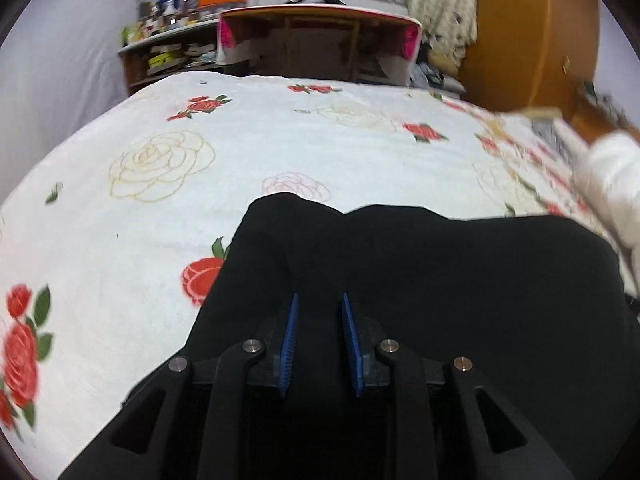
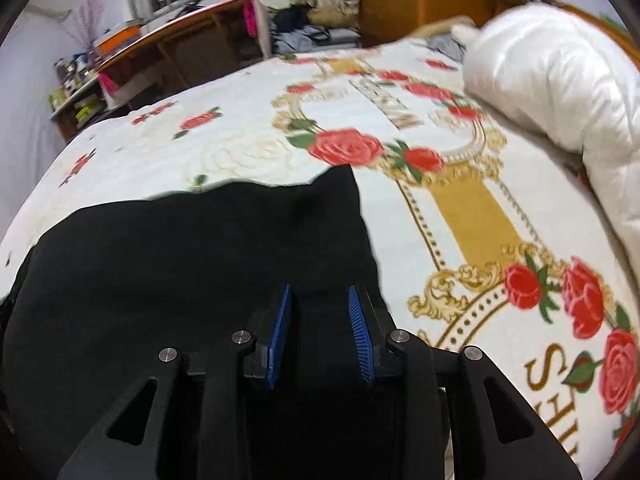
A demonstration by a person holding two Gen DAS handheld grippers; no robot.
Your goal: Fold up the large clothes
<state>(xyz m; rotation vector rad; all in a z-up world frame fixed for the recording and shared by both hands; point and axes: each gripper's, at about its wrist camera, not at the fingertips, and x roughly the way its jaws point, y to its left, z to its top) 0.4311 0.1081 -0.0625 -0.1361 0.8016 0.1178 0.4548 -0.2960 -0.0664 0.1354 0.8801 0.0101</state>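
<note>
A black garment (image 1: 440, 272) lies on the rose-print bed sheet (image 1: 160, 220), its far edge uneven with two humps. My left gripper (image 1: 319, 300) hangs low over the garment's left part. Its blue pads (image 1: 290, 344) stand a little apart and nothing is caught between them. In the right wrist view the same black garment (image 2: 180, 264) spreads to the left, with a raised corner at its far right edge. My right gripper (image 2: 319, 292) sits at that right edge. Its blue pads (image 2: 360, 332) are narrowed on a ridge of the black cloth that fills the gap.
A white puffy jacket (image 2: 560, 92) is bundled at the right of the bed, also seen as a white bulk (image 1: 612, 184). Beyond the bed stand a wooden desk (image 1: 316, 36) and cluttered shelves (image 1: 168, 40). An orange wardrobe (image 1: 532, 32) stands at the back right.
</note>
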